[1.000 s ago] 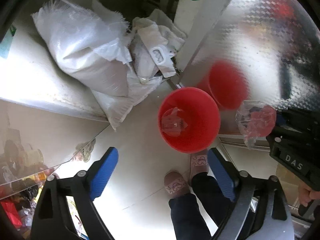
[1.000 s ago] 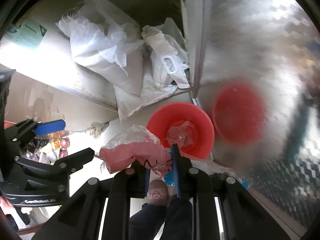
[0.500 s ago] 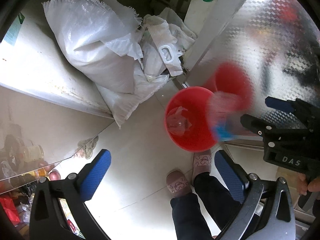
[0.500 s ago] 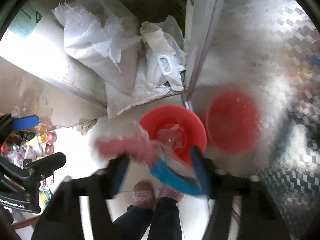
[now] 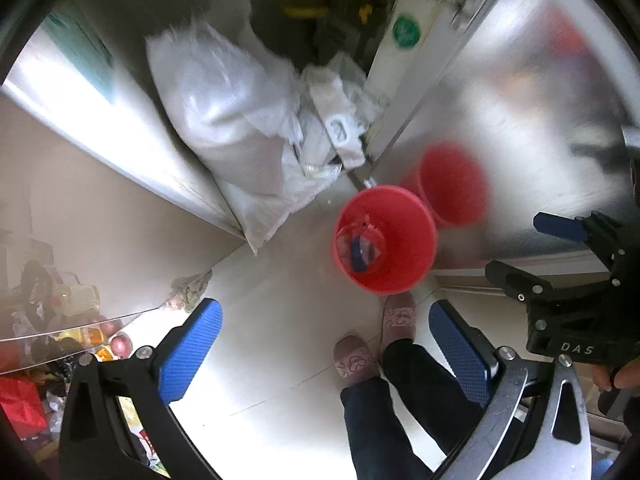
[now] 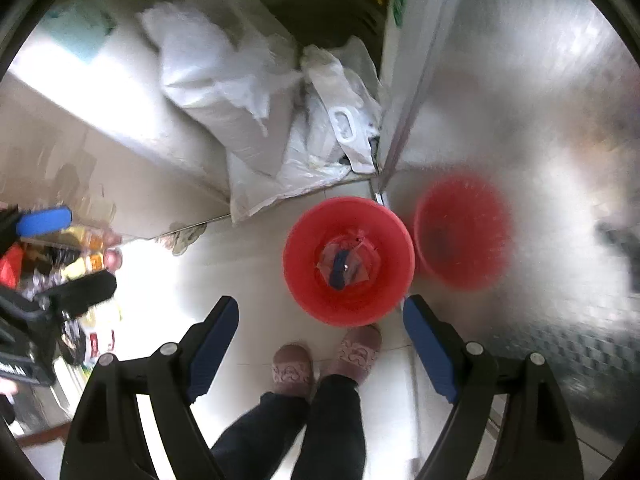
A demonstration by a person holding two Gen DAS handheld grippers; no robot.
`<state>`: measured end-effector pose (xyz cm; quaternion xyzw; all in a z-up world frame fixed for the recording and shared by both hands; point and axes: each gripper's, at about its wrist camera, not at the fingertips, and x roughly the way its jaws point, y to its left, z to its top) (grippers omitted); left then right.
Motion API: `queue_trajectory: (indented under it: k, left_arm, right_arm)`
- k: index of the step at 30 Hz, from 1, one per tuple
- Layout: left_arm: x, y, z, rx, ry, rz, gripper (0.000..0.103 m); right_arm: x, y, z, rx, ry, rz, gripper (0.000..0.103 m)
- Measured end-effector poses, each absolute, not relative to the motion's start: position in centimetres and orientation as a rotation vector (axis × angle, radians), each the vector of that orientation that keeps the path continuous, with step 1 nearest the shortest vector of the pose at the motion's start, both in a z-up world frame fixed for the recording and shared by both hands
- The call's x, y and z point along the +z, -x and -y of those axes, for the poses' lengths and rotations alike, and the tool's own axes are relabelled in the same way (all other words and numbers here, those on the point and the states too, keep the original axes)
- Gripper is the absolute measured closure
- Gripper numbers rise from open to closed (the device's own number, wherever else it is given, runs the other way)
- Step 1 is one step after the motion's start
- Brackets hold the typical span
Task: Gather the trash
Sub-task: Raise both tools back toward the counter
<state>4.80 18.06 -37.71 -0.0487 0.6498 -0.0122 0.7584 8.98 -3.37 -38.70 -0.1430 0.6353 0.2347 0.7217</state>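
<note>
In the red bucket (image 6: 312, 236): crumpled wrappers (image 6: 346, 264), perhaps plastic | left hand-held gripper (image 5: 320, 344) wide, empty | right hand-held gripper (image 6: 320, 344) opening, empty

Left tool (image 5: 320, 344) wide; right tool (image 6: 320, 340) opening, empty

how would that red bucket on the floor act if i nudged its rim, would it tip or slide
The red bucket looks like thin plastic holding only crumpled wrappers, so it is probably light. On the glossy floor it would likely slide first. Its wide mouth tapers toward the base, so a high push might tip it.

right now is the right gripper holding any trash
No, the right gripper is empty, jaws opening, and the trash lies in the red bucket.
</note>
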Motion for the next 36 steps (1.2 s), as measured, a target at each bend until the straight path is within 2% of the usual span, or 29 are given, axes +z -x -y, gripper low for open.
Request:
queue_trajectory:
  k: [9, 11, 18, 26, 36]
  left_arm:
    - [-23.1, -2.8, -16.4, -0.041, 0.107, -1.269, 0.000]
    - [-20.5, -2.5, -15.9, -0.041, 0.100, -1.243, 0.000]
    - [-13.7, -2.3, -14.3, -0.080, 0.122, -1.138, 0.000]
    - [-9.9, -4.1, -12.8, -0.170, 0.120, -1.056, 0.000]
    - [-6.1, -7.0, -9.6, -0.244, 0.048, -1.011, 0.000]
  right_arm:
    - [-24.0, -7.0, 5.0, 0.542, 0.278, -1.267, 0.009]
    - [-20.9, -6.7, 5.1, 0.560, 0.268, -1.236, 0.001]
    - [-12.6, -5.7, 6.4, 0.548, 0.303, -1.094, 0.001]
    - [-7.8, -5.6, 8.7, 0.448, 0.255, -1.010, 0.001]
    - [-4.9, -7.4, 12.2, 0.335, 0.174, -0.974, 0.001]
